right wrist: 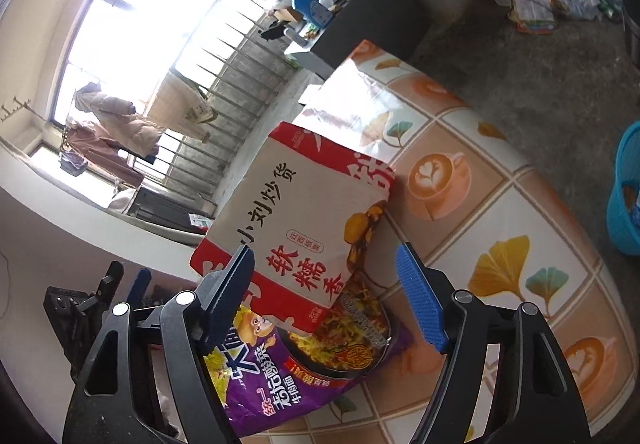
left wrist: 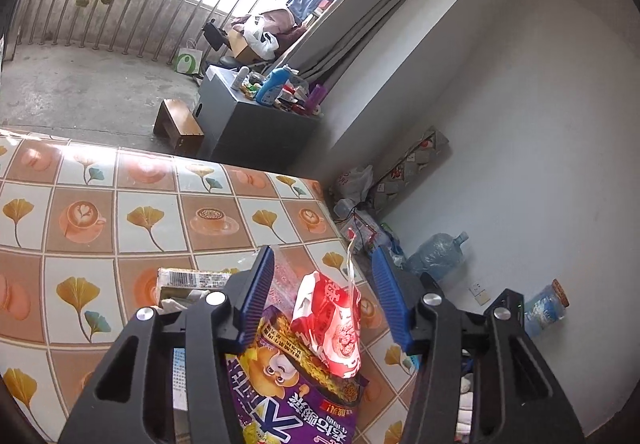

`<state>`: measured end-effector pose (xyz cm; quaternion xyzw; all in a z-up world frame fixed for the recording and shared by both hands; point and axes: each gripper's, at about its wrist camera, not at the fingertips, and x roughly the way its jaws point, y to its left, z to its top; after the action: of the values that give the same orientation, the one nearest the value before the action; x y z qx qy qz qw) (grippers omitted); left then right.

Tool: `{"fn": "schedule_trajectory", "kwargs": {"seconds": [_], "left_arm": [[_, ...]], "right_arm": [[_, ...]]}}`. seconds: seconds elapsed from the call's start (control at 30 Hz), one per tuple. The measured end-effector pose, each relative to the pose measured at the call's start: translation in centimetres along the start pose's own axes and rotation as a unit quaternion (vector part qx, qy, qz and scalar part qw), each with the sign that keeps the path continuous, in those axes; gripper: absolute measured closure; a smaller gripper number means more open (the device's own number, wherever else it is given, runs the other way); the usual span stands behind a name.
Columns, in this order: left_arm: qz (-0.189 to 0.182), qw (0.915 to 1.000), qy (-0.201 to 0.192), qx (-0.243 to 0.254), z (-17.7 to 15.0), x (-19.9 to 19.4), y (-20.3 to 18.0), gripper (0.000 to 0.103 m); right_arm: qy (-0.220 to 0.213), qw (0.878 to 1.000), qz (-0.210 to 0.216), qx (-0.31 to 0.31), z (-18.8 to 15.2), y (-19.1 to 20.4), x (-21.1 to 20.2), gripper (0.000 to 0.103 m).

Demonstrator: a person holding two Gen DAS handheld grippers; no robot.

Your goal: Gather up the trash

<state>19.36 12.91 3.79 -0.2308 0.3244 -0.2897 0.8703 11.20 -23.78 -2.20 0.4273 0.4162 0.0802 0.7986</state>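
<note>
Left gripper (left wrist: 323, 298) spread, straddling the crumpled red wrapper (left wrist: 330, 328) atop the purple noodle packet (left wrist: 288, 392) on the tablecloth (left wrist: 120, 211); right gripper (right wrist: 325, 298) spread over chestnut bag (right wrist: 304, 211); left nearer.

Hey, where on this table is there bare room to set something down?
Free: the tablecloth beyond the barcoded packet, and the stretch right of the chestnut bag. Crowded: purple noodle packet and red wrapper between the left gripper fingers.
</note>
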Motion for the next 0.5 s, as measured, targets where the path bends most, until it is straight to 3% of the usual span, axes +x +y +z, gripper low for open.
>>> {"fn": "schedule_trajectory", "kwargs": {"seconds": [0.17, 0.33, 0.5], "left_arm": [[-0.027, 0.9996, 0.009, -0.003, 1.0, 1.2, -0.2, 0.056], [-0.065, 0.9972, 0.035, 0.013, 1.4, 2.7, -1.4, 0.056], [-0.070, 0.9937, 0.071, 0.051, 0.8, 4.9, -2.9, 0.056]], "right_arm": [[0.044, 0.995, 0.016, 0.090, -0.1, -2.1, 2.8, 0.036], [0.068, 0.992, 0.005, 0.109, -0.4, -1.9, 4.4, 0.036], [0.082, 0.990, 0.010, 0.114, -0.6, -1.0, 5.6, 0.036]]}}
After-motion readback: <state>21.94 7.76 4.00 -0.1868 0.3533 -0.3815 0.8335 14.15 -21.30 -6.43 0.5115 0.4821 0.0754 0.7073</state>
